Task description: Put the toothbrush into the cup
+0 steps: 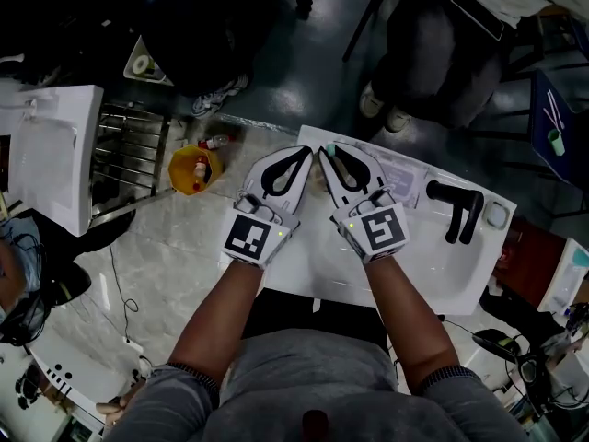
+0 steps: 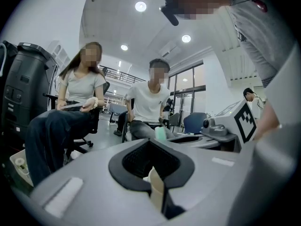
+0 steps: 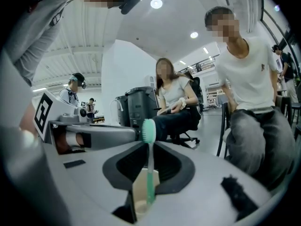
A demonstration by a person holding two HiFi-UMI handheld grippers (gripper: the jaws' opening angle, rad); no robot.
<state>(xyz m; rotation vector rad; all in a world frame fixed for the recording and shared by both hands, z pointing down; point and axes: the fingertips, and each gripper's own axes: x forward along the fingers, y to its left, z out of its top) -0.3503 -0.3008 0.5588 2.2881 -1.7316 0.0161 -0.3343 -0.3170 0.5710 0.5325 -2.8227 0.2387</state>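
Above the white washbasin (image 1: 433,274) the left gripper (image 1: 304,159) is held with its jaws together on nothing, and the right gripper (image 1: 329,159), just beside it, is clamped on the handle of the toothbrush (image 3: 149,164), whose green head projects beyond the jaw tips. The carrying step is judged to be in hand, with insertion not yet done. The cup cannot be identified with certainty, though a small pale vessel (image 1: 497,215) beside the black tap (image 1: 460,212) may be it; the toothbrush would have to be brought over it, set handle-down and released.
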